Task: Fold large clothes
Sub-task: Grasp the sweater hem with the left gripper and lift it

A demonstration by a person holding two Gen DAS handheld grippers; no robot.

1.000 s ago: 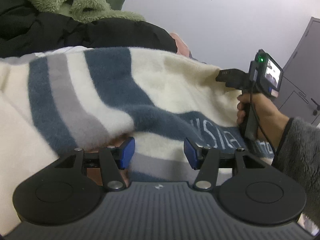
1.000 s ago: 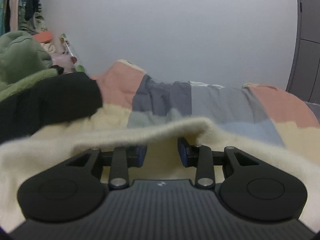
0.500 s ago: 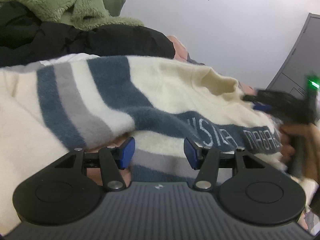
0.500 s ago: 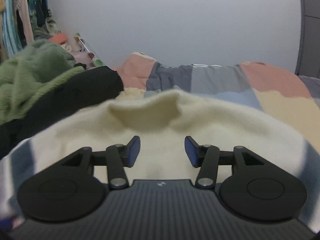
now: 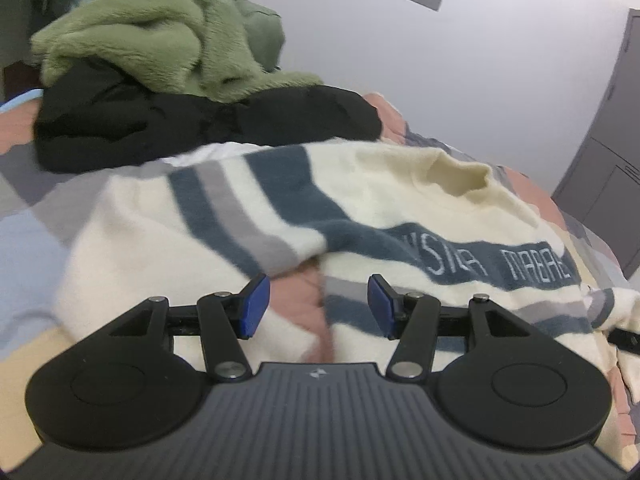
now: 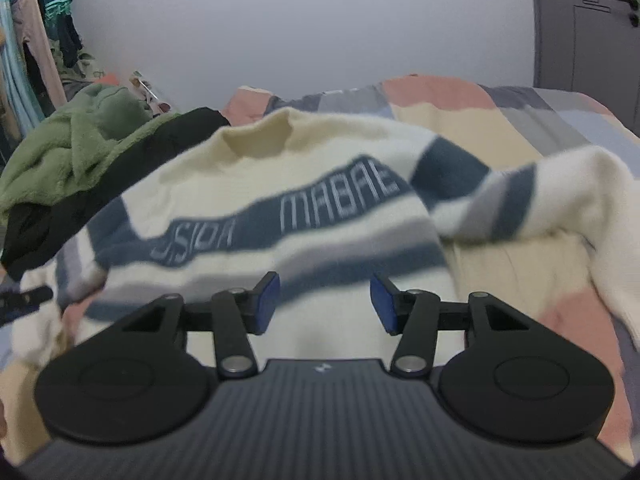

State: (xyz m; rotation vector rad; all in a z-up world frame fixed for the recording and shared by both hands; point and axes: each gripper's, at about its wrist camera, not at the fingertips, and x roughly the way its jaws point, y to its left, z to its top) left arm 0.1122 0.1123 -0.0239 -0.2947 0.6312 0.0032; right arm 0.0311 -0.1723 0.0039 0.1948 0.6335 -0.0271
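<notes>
We hover our left gripper point(image 5: 318, 306) and right gripper point(image 6: 324, 302), fingers spread and empty, above the soft, floppy striped sweater point(image 6: 280, 216), best pinched at shoulder seams.

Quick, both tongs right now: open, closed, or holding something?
Left tongs: open, holding nothing, above the sweater.
Right tongs: open, holding nothing.

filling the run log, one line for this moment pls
phase: laying out | left gripper: open | right gripper: open | striped sweater: spread on bed, unfolded
</notes>
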